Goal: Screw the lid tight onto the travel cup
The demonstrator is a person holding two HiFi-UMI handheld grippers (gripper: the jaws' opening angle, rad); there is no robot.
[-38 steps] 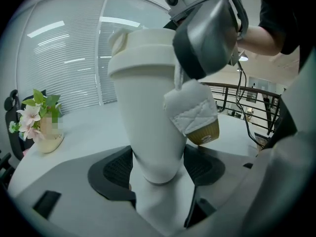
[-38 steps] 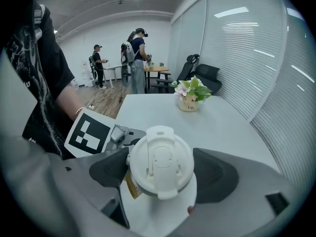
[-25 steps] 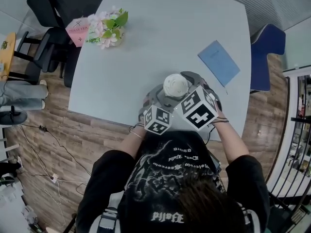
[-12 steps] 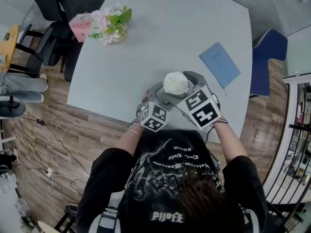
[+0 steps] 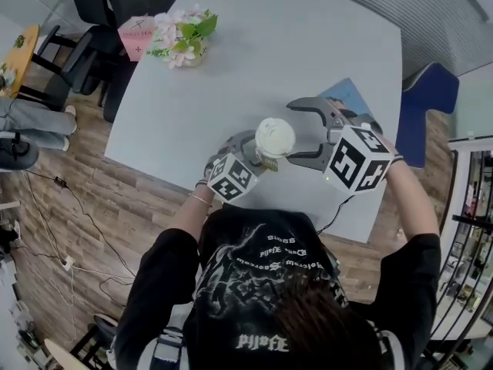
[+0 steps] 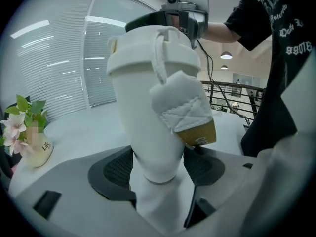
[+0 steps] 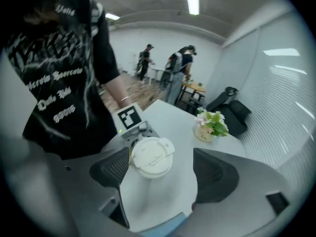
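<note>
White lid (image 5: 275,137) tops the travel cup (image 6: 148,132). The left gripper (image 6: 159,171) squeezes the cup. The right gripper (image 5: 293,133) has swung aside, jaws apart, maybe for another twist.

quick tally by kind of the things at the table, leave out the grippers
cup: 1
flower pot: 1
notebook: 1
total: 3
</note>
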